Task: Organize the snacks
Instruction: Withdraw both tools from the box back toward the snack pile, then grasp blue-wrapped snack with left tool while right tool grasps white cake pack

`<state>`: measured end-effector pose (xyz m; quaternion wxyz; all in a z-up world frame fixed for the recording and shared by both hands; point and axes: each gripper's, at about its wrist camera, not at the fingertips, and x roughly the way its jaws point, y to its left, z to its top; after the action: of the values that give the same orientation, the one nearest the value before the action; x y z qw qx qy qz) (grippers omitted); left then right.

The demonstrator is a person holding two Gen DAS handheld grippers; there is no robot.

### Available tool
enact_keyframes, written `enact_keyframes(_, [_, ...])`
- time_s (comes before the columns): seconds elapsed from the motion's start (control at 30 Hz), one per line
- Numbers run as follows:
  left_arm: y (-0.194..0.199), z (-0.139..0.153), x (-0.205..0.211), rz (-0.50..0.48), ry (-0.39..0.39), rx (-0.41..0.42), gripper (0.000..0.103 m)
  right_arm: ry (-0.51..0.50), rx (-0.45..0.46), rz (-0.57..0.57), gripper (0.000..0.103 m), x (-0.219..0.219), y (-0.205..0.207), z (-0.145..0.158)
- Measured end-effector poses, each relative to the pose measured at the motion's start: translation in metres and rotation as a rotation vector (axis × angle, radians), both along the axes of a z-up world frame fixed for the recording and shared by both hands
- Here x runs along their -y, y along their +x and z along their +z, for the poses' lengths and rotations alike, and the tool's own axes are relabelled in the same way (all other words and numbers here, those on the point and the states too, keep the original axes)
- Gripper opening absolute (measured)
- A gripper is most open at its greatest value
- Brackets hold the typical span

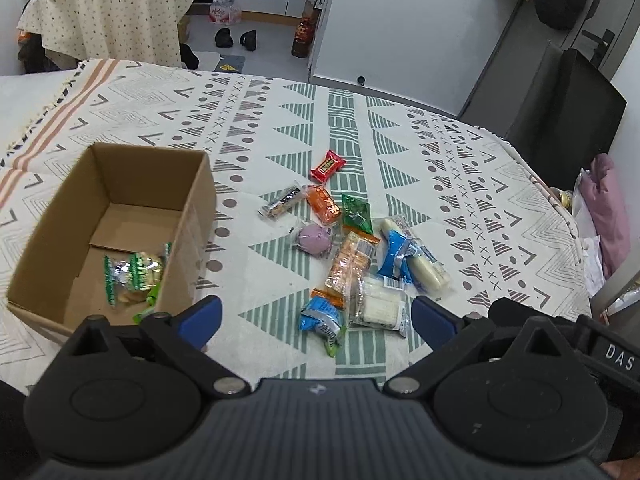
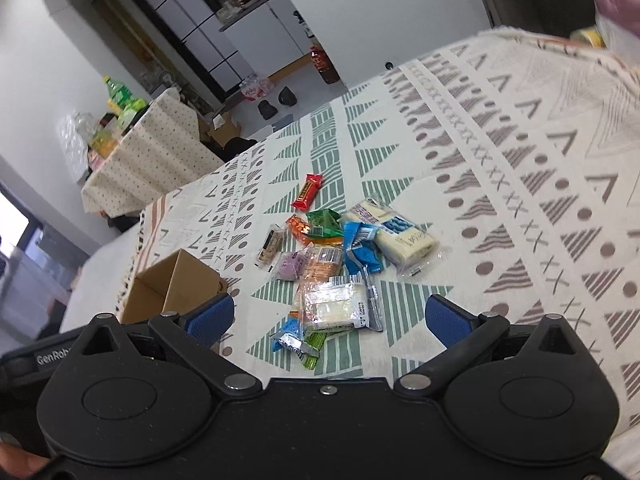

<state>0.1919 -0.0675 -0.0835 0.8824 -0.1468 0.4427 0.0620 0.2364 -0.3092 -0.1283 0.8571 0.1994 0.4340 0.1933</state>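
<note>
Your left gripper (image 1: 316, 320) and right gripper (image 2: 329, 314) both spread wide, holding nothing, snack pile (image 1: 352, 256) ahead, cardboard box (image 1: 120, 200) left.

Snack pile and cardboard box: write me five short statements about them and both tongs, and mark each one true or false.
1. The cardboard box already holds green-and-white packets. True.
2. The left tongs are shut on a snack. False: they are open and hold nothing.
3. The red packet lies at the far edge of the pile. True.
4. The right tongs are open. True.
5. The purple snack lies inside the box. False: it lies on the patterned cloth, among the pile.
</note>
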Motion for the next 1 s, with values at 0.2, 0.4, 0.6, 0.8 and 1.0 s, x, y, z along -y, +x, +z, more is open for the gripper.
enact_keyframes(0.2, [0.008,-0.02,0.004,0.0,-0.031,-0.008,0.093,0.055,-0.035,-0.019,0.102,0.004,0.011,-0.014])
enact_keyframes(0.4, [0.019,-0.049,0.004,0.016,-0.078,-0.052,0.066,0.079,-0.066,-0.009,0.101,-0.002,0.031,-0.031])
enact_keyframes(0.6, [0.031,-0.072,0.003,0.027,-0.109,-0.077,0.052,0.071,-0.096,0.019,0.098,-0.01,0.042,-0.045])
enact_keyframes(0.8, [0.047,-0.092,0.005,0.03,-0.111,-0.115,0.042,0.069,-0.129,0.033,0.096,-0.02,0.058,-0.059])
enact_keyframes(1.0, [0.057,-0.11,0.003,0.041,-0.102,-0.159,0.042,0.062,-0.147,0.061,0.094,-0.036,0.074,-0.07])
